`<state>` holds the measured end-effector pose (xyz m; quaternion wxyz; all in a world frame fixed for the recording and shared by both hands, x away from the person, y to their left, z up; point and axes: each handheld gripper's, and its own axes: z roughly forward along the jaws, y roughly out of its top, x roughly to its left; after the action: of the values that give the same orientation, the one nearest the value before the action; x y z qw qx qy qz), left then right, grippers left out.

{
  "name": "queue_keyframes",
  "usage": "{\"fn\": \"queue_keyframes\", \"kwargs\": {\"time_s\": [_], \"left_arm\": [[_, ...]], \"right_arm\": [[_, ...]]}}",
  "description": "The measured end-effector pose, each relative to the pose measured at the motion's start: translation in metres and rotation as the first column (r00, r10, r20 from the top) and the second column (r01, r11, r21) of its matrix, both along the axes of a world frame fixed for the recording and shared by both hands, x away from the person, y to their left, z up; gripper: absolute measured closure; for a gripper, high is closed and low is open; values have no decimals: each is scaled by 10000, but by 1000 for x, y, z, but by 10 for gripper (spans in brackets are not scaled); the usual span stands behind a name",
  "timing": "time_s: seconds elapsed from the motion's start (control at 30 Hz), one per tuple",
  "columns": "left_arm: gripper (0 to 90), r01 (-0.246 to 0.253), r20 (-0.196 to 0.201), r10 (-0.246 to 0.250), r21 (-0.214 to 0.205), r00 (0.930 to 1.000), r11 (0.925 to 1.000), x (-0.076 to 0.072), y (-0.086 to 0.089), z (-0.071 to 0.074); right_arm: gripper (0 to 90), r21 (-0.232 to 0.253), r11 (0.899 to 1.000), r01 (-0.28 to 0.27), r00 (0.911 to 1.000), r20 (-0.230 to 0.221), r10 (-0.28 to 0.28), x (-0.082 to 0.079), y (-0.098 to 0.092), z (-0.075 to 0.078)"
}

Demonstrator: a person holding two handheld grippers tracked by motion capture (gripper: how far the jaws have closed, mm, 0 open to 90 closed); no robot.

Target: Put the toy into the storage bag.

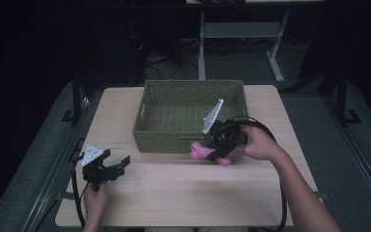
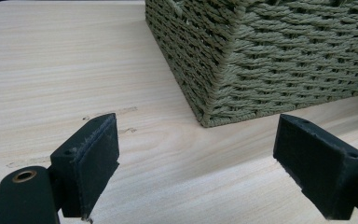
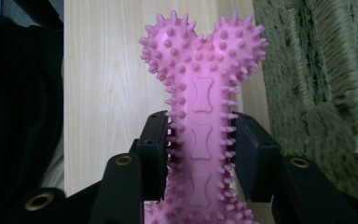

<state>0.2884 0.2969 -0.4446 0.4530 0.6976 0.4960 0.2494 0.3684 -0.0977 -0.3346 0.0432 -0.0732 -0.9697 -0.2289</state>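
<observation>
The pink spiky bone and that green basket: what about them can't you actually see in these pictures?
- Pink bone: its lower end is cut off by the bottom edge in the right gripper view; in the high view the right gripper hides its middle.
- Basket: whether the bone touches its wall is too small to tell in the high view.
- Basket's inside: cut off by the top edge in the left gripper view.
</observation>
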Motion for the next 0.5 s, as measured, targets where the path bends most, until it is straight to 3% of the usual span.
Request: {"fn": "queue_keyframes", "kwargs": {"time_s": [0.5], "left_arm": [[136,-16,18,16,48,10000,10000,0,0,1]], "right_arm": [[582,-25,10000,47,9999,138,-47,19,4,20]]}}
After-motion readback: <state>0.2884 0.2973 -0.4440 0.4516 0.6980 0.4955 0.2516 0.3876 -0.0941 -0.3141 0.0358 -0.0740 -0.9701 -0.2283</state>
